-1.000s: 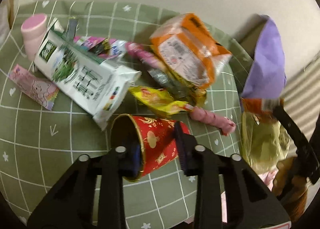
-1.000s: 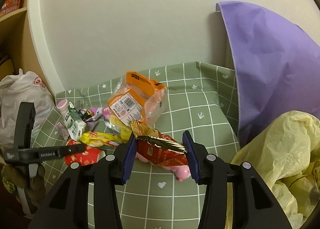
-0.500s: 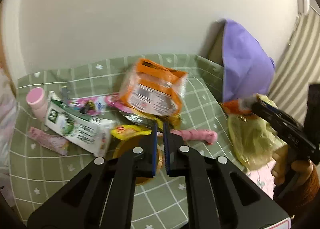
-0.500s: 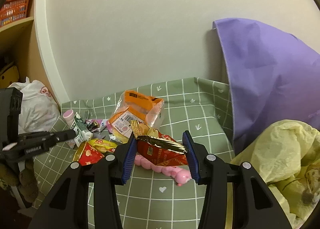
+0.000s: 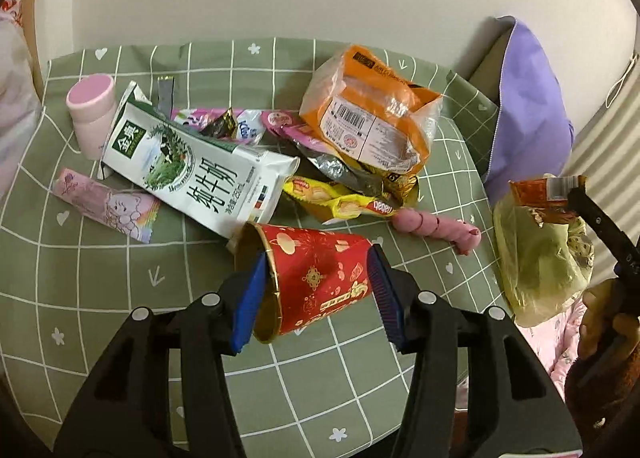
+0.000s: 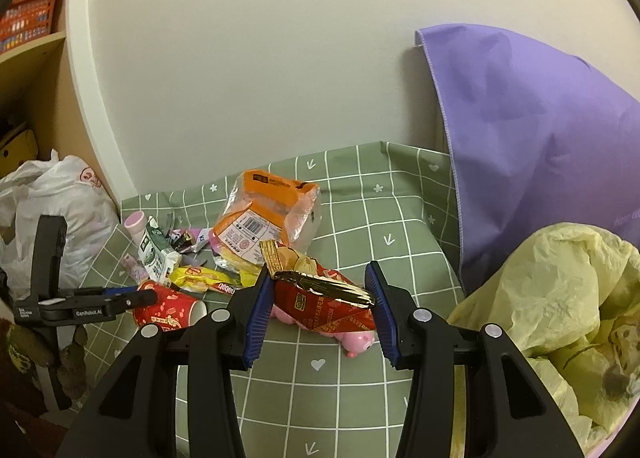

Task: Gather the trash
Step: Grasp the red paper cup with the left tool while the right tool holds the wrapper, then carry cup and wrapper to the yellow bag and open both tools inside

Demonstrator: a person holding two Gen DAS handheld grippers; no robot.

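Item one: our left gripper (image 5: pixel 316 290), low centre of the left wrist view, jaws spread wide on either side of a red paper cup (image 5: pixel 308 278) lying on its side, gold rim toward the left pad; we cannot tell whether the pads touch it.

Item two: our right gripper (image 6: pixel 318 306), lower centre of the right wrist view, pads pressed against a red snack wrapper (image 6: pixel 320 298) with a gold torn edge, held above the tablecloth.

Item three: green checked tablecloth (image 5: pixel 120 298), carrying the remaining litter:
- milk carton (image 5: pixel 192 166), flat, centre left;
- pink bottle (image 5: pixel 90 114), upright, upper left;
- pink tissue pack (image 5: pixel 106 208), left of the carton;
- orange bread bag (image 5: pixel 372 118), upper centre;
- yellow biscuit wrapper (image 5: pixel 340 204), just above the cup;
- pink worm-shaped toy (image 5: pixel 436 226), right of the cup.

Item four: yellow trash bag (image 6: pixel 560 298), open, at the right edge of the right wrist view, below a purple cloth (image 6: pixel 540 130).
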